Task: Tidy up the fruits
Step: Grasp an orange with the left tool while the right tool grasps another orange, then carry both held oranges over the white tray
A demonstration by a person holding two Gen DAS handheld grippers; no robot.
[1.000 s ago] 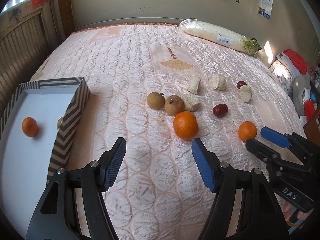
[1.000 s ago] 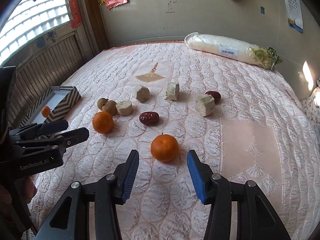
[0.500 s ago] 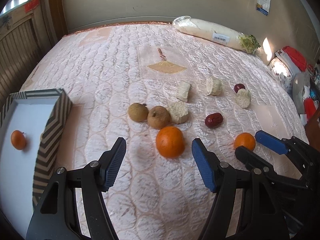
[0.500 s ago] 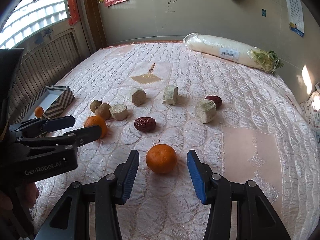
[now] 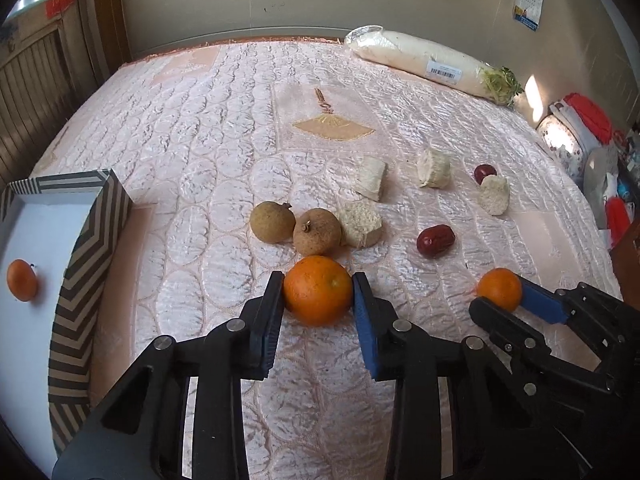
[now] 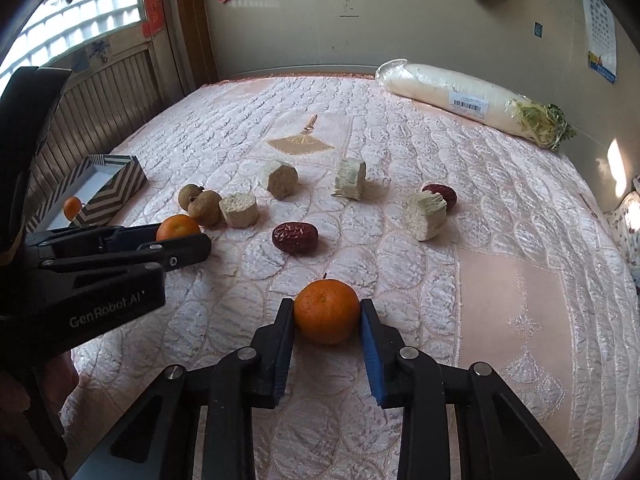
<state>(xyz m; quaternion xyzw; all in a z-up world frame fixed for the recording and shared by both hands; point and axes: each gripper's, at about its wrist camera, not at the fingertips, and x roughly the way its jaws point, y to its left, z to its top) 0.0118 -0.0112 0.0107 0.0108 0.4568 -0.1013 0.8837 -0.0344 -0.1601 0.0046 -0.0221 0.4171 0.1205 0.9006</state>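
Observation:
A large orange [image 5: 318, 296] lies on the pink quilted bed, and my left gripper [image 5: 317, 280] is closing on it, both blue pads touching its sides. To its right a smaller orange [image 6: 327, 312] sits between the pads of my right gripper [image 6: 326, 306], whose jaws are also closing and pressing on it. Each gripper shows in the other's view: the right gripper [image 5: 500, 296] around its orange, the left gripper [image 6: 180, 236] around the large one. A striped box [image 5: 84, 264] at the left holds one small orange [image 5: 22, 280].
Behind the large orange lie two brown longans [image 5: 273, 222], [image 5: 317, 232], two red dates [image 5: 435, 241], [image 5: 485, 173] and several pale cut chunks [image 5: 360, 224]. A wrapped white radish [image 5: 424, 64] lies at the far right edge. Cluttered items [image 5: 588, 128] stand beside the bed.
Both grippers have gone from wide open to closed around their oranges. The left gripper moved forward and right until the large orange sat between its pads.

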